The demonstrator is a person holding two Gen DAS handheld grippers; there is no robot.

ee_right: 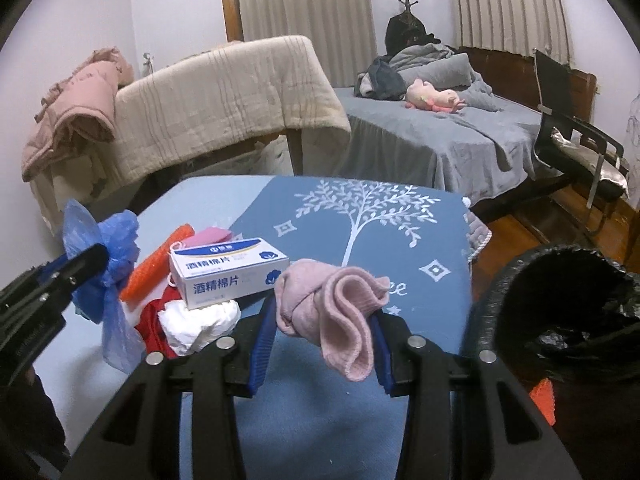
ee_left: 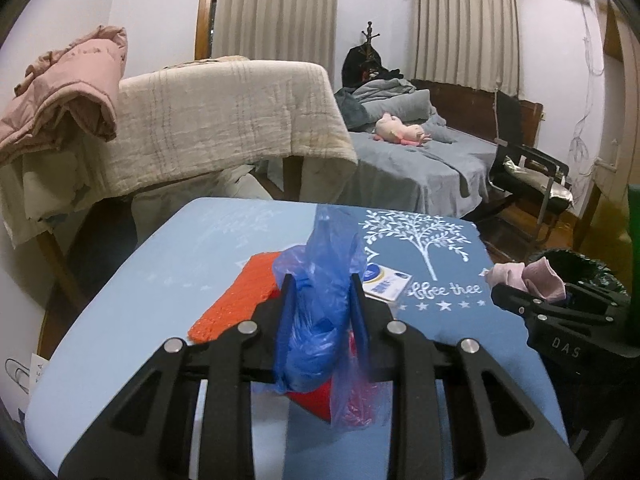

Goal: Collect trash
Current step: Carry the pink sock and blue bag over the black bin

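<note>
Left gripper (ee_left: 320,312): level above the blue tree-print tablecloth (ee_left: 440,240), pinching a crumpled blue plastic bag (ee_left: 316,320). Right gripper (ee_right: 322,340): raised beside the black-lined waste bin (ee_right: 560,312), clamping a soft pink knitted sock (ee_right: 336,304). Beyond: white cardboard swab box (ee_right: 228,272), orange mesh pad (ee_left: 236,304).

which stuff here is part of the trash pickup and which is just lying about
Job: blue bag in left tongs; pink sock in right tongs; black bin; box; white wad; orange mesh.

Lying about: bed, plush toy, chair, beige blanket.
</note>
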